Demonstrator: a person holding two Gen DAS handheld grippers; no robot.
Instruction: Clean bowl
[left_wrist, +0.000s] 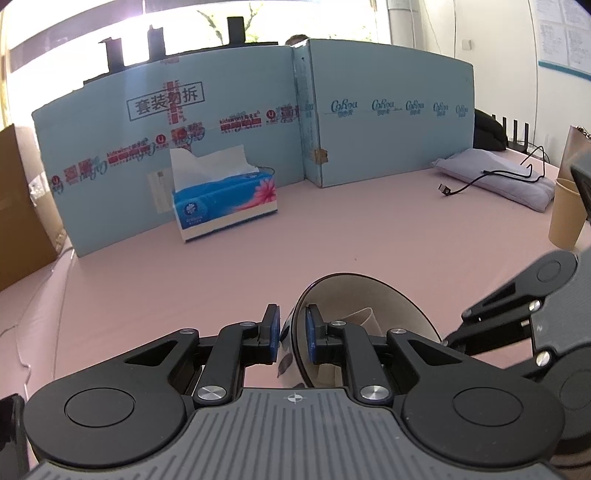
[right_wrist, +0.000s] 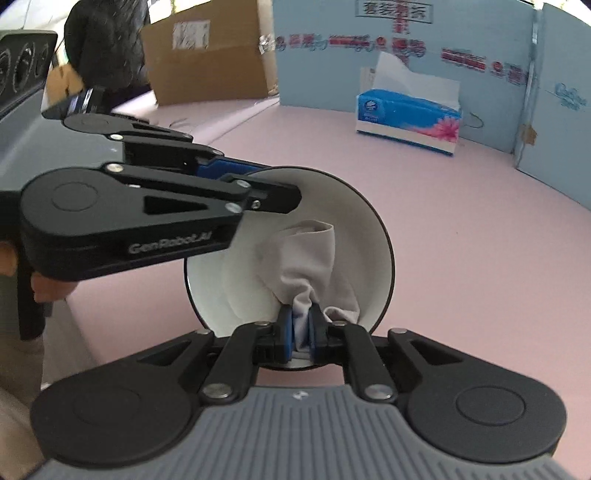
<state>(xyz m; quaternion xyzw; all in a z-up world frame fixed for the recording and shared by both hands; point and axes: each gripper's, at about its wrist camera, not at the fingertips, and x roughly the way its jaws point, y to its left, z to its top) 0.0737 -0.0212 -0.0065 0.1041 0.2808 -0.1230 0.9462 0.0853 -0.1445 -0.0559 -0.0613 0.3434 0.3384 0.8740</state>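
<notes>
A white bowl (right_wrist: 354, 225) with a dark rim is held tilted on its side above the pink table. My left gripper (left_wrist: 291, 332) is shut on the bowl's rim (left_wrist: 295, 321), one finger inside and one outside; it also shows in the right wrist view (right_wrist: 258, 184) at the bowl's upper left rim. My right gripper (right_wrist: 301, 328) is shut on a bunched white cloth (right_wrist: 310, 254) that lies against the bowl's inner wall. A bit of the cloth (left_wrist: 364, 319) shows inside the bowl in the left wrist view.
A blue tissue box (left_wrist: 225, 199) stands before a light blue cardboard screen (left_wrist: 388, 110). A brown paper cup (left_wrist: 567, 214) stands at the right, beside a grey pillow (left_wrist: 495, 177) with a black cable (left_wrist: 480, 181). A brown carton (right_wrist: 207, 55) stands at the back left.
</notes>
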